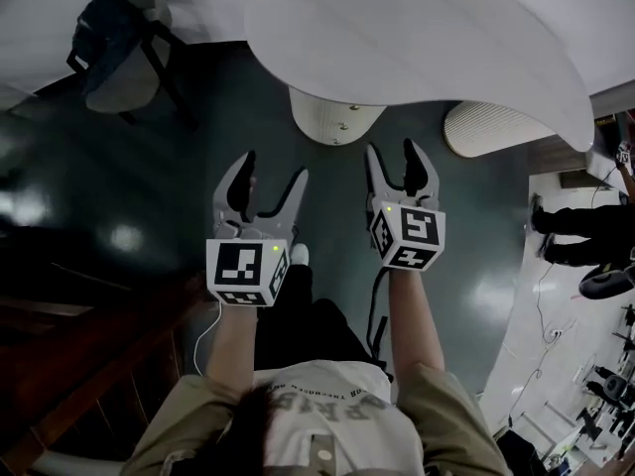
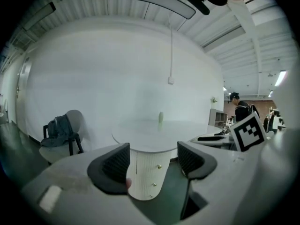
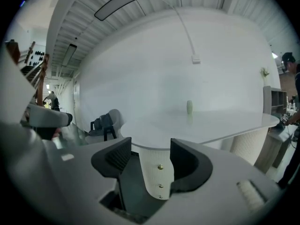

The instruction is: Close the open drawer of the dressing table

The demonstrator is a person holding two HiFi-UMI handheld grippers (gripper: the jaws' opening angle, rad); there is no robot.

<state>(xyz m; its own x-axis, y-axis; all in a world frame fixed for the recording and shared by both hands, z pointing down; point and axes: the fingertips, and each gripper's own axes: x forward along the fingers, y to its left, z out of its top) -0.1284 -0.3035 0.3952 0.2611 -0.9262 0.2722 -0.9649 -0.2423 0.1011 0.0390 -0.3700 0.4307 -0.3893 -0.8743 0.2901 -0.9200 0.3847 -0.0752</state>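
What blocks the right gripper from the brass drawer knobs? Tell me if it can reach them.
Probably yes. The right gripper is open and empty, the brass knobs on the ribbed drawer pedestal show ahead between its jaws, and only floor lies between. Stay under the overhanging tabletop.

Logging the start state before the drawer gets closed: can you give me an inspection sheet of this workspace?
Surface: white table top, bare but for one small pale bottle.
Job's things: ribbed drawer unit under the table top, brass knobs; no drawer clearly pulled out.
Clutter: nothing seen.
Grippers: left gripper and right gripper open, empty, short of the drawer unit.
Cables: white cable by the left arm, black cable by the right.
Surroundings: chair with backpack left, a person right, dark floor.
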